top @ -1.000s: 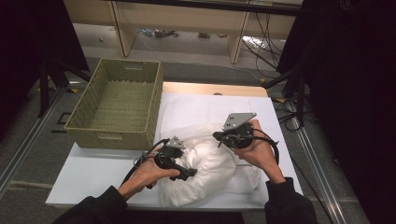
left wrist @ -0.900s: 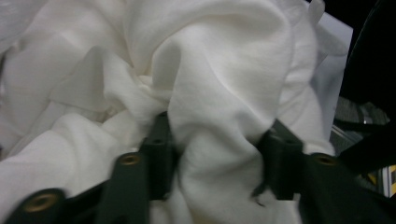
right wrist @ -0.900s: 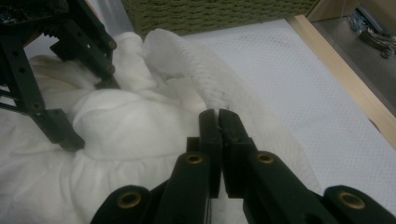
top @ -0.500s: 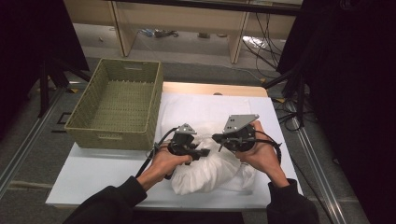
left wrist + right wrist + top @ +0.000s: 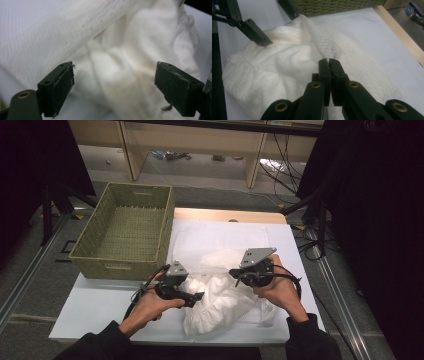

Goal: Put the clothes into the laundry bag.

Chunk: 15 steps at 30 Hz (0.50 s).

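Midway, apparently: a white garment being stuffed into a mesh laundry bag, with much of it outside.

Right gripper (image 5: 329, 65) has its jaws clamped on the mesh bag's (image 5: 372, 62) edge, holding it up on the white table (image 5: 95, 305); the left gripper (image 5: 196, 296) has just been opening, its jaws now wide with nothing pinched, hovering at the crumpled white garment (image 5: 225, 305) bunched at the bag's mouth. Most of the cloth looks unpacked, so more pushing seems left. A woven basket (image 5: 127, 227) sits empty just beside, at the left; nothing blocks the work.
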Motion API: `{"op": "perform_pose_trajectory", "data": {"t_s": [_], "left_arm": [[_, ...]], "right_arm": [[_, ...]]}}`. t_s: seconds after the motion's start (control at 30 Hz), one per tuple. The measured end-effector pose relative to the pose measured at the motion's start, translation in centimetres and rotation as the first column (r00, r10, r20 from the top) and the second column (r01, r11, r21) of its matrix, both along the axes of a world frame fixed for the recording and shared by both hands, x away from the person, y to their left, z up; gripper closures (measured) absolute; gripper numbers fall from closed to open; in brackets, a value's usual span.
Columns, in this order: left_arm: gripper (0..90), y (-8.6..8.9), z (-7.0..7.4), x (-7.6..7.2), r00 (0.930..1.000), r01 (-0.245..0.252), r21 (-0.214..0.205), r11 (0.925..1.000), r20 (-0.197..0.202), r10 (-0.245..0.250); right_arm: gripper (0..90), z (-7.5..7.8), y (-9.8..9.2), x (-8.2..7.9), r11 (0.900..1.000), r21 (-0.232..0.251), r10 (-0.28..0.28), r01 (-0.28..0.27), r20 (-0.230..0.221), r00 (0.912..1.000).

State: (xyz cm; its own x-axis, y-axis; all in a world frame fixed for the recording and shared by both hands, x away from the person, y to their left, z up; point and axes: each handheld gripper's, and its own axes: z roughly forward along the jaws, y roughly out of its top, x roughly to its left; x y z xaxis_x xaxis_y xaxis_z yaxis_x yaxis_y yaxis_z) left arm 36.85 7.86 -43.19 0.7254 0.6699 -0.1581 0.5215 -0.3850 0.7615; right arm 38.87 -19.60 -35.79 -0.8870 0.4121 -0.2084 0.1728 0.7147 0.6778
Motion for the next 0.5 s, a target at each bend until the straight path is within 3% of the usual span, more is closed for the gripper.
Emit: {"op": "perform_pose_trajectory", "data": {"t_s": [0.03, 0.07, 0.13, 0.17, 0.2, 0.23, 0.27, 0.33, 0.37, 0.43, 0.5], "left_arm": [[15.3, 0.3, -0.6, 0.2, 1.0000, 0.008, 0.009, 0.9999, -0.003, -0.008], [15.2, 0.3, -1.3, 0.5, 0.9997, -0.006, 0.003, 1.0000, -0.023, 0.006], [14.8, -0.5, -2.6, 1.2, 0.9976, 0.008, 0.026, 0.9996, -0.070, -0.006], [14.5, -0.8, -3.0, 1.5, 0.9970, 0.015, 0.027, 0.9995, -0.076, -0.013], [15.0, -1.2, -3.3, 2.0, 0.9964, 0.035, 0.034, 0.9988, -0.079, -0.032], [19.5, -1.6, -3.7, 2.3, 0.9942, 0.039, 0.005, 0.9992, -0.100, -0.039], [29.9, -2.0, -3.8, 2.5, 0.9930, 0.057, -0.030, 0.9979, -0.101, -0.060], [53.5, -2.6, -3.3, 2.4, 0.9931, 0.085, -0.054, 0.9949, -0.075, -0.089], [60.9, -2.9, -2.9, 2.3, 0.9942, 0.087, -0.065, 0.9940, -0.057, -0.091], [69.9, -3.7, -1.8, 2.0, 0.9942, 0.100, -0.089, 0.9909, -0.031, -0.103], [72.1, -4.7, -0.6, 2.0, 0.9917, 0.128, -0.100, 0.9867, -0.001, -0.128]], "right_arm": [[89.5, 0.0, 0.1, -0.1, 1.0000, -0.005, -0.006, 0.005, -0.021, 0.9998], [89.5, -0.1, 0.2, 0.0, 1.0000, -0.006, 0.002, -0.002, -0.003, 1.0000], [89.5, -0.1, 0.4, -0.1, 0.9999, 0.000, -0.016, 0.016, -0.015, 0.9998], [89.5, -0.1, 0.5, 0.1, 0.9998, -0.009, 0.016, -0.016, 0.001, 0.9999], [89.5, -0.1, 0.6, 0.0, 0.9999, -0.008, 0.009, -0.009, -0.010, 0.9999], [89.5, -0.1, 0.7, 0.0, 0.9999, -0.008, 0.007, -0.007, -0.014, 0.9999], [89.5, -0.2, 0.8, 0.0, 0.9999, -0.008, 0.012, -0.012, -0.011, 0.9999], [89.6, -0.2, 0.9, -0.1, 1.0000, -0.007, -0.006, 0.005, -0.026, 0.9996], [89.5, -0.3, 0.9, 0.1, 0.9997, -0.015, 0.021, -0.021, -0.004, 0.9998], [89.5, -0.3, 1.0, 0.0, 0.9997, -0.002, 0.023, -0.023, -0.017, 0.9996], [89.6, -0.1, 1.0, -0.1, 0.9995, 0.007, 0.030, -0.030, -0.019, 0.9994]]}}
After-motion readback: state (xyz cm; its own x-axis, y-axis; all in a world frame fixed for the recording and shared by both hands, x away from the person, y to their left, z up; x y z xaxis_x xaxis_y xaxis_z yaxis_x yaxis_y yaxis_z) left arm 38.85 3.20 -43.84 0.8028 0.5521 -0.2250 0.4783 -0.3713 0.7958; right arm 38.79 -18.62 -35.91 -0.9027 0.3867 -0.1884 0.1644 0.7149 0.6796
